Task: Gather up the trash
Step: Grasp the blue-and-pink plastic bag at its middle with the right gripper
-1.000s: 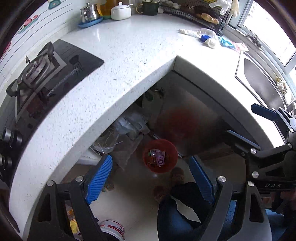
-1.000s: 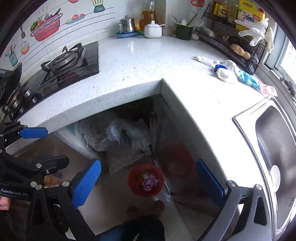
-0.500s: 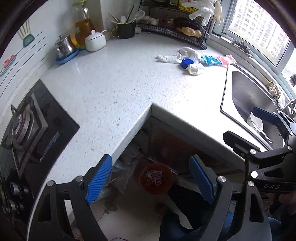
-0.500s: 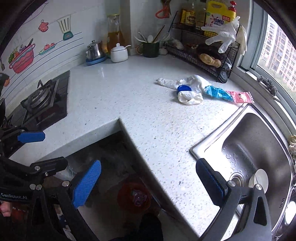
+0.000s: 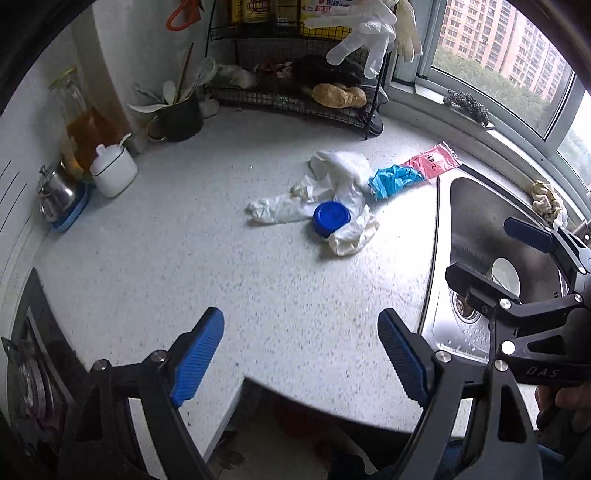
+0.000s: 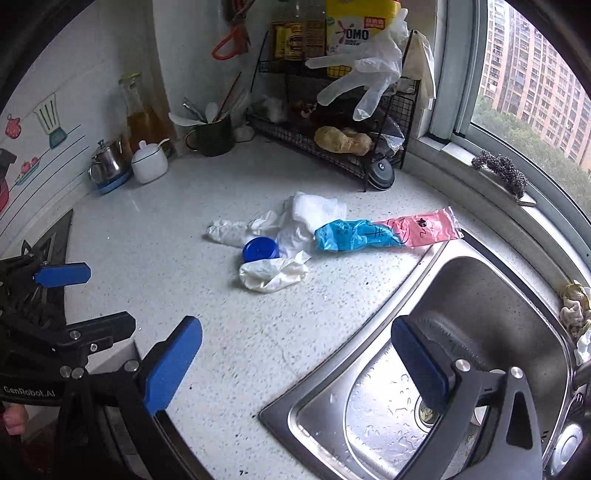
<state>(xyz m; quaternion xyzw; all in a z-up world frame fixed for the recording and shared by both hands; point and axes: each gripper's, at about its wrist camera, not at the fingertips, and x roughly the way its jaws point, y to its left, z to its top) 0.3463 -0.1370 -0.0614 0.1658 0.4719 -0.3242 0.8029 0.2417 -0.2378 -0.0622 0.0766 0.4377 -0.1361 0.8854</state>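
On the speckled white desk (image 5: 184, 266) by the sink (image 6: 480, 295), the trash heap (image 5: 332, 199) lies ahead of both empty, spread tools, its long axis running left-to-right, the left tool (image 5: 299, 354) facing it more squarely than the right tool (image 6: 295, 365).

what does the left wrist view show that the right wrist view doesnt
Only the left wrist view shows the white dish in the sink and the right gripper from the side.

Only the right wrist view shows the yellow detergent box, the wall stickers and the left gripper from the side.

Both show the blue lid among the crumpled white gloves, the blue and pink wrapper, the wire rack and the sink.
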